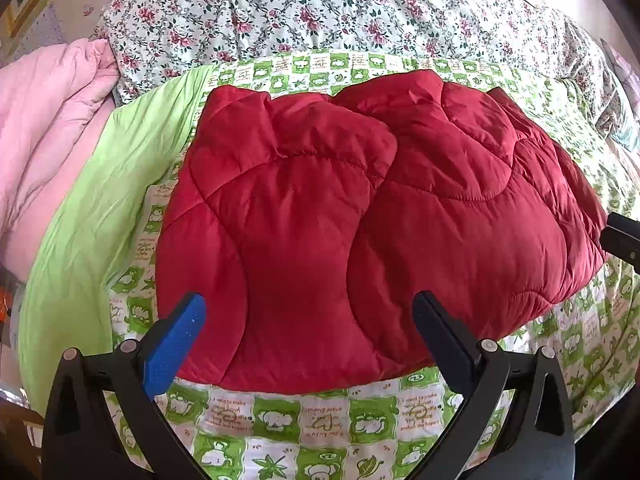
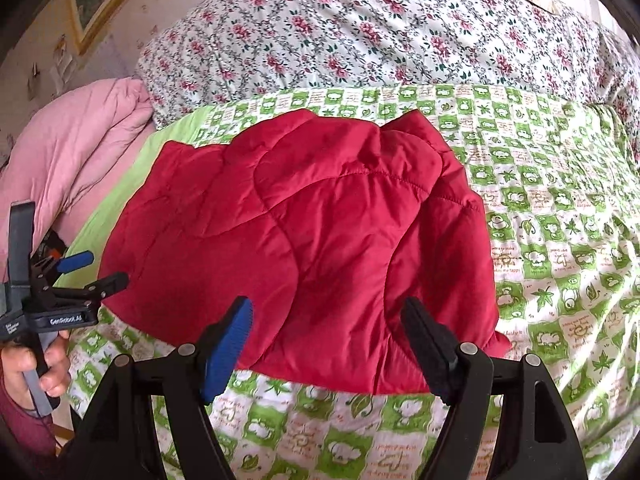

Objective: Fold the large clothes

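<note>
- Item under inspection: one red quilted jacket (image 1: 360, 220), lying folded on the green-and-white checked quilt (image 1: 320, 420) that covers the bed.
- Orientation: the bundle's long axis runs across both wrist views, side to side, roughly parallel to the quilt's near edge. Which end is collar or hem cannot be told.
- Form: a broad, puffy, roughly rectangular packet with rounded corners. Two padded flaps lie folded over its upper face and meet along a curved line near the middle.
- Material: smooth, slightly glossy synthetic shell with thick filling; stitched in curving seams that divide it into bulging panels. Fine creases show along the seams.
- Appearance: uniform deep red, no print or fastening in view. One small corner sticks out from the jacket's near edge on the right in the right wrist view.
- Support: the quilt is thin printed cotton with cartoon squares and leaf motifs; a plain lime-green sheet (image 1: 80, 240) borders it left of the jacket.
- Surroundings: beyond the jacket lies a floral bedcover (image 1: 320, 8); to the jacket's far left, a bunched pink duvet (image 1: 48, 120).
- Left gripper (image 1: 308, 312): jaws spread wide over the jacket's near edge, nothing clamped. It also appears left of the jacket in the right wrist view, carried by a hand (image 2: 34, 364).
- Right gripper (image 2: 326, 316): jaws likewise wide apart, above the jacket's near edge, holding nothing.
- Pads: one blue ribbed, one black on each tool.
</note>
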The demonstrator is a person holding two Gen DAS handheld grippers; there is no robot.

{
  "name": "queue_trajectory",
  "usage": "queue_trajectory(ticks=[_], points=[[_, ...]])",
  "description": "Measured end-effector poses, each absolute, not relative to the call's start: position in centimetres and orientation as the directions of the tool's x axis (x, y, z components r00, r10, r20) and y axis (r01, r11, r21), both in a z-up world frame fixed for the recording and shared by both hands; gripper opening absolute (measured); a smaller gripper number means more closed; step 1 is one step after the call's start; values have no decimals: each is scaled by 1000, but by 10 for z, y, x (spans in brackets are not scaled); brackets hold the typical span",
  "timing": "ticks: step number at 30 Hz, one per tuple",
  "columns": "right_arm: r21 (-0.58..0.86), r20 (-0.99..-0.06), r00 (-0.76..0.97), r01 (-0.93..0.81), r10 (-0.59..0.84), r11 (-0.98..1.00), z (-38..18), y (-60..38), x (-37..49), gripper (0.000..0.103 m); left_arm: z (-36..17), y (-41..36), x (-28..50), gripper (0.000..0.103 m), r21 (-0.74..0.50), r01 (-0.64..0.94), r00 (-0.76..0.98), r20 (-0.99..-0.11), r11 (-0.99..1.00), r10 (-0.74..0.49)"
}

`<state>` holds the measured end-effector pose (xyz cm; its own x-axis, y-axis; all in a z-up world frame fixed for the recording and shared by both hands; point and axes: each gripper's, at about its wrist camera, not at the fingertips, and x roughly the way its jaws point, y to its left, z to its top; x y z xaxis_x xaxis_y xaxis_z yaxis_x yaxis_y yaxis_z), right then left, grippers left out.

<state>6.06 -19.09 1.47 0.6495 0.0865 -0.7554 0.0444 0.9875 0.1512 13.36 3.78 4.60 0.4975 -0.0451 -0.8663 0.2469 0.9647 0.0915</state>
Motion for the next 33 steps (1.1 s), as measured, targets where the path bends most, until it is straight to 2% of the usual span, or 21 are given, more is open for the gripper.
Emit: queue_trajectory(ticks=[14,33], points=[[114,-781,616,-13,97,993,11,-169,30,79,50,53,107,103,88,239,500,-865,967,-45],[8,-768,626,-201,135,979,44,-129,13,96,106,47,83,103,172,268,604,-796,948,-27]])
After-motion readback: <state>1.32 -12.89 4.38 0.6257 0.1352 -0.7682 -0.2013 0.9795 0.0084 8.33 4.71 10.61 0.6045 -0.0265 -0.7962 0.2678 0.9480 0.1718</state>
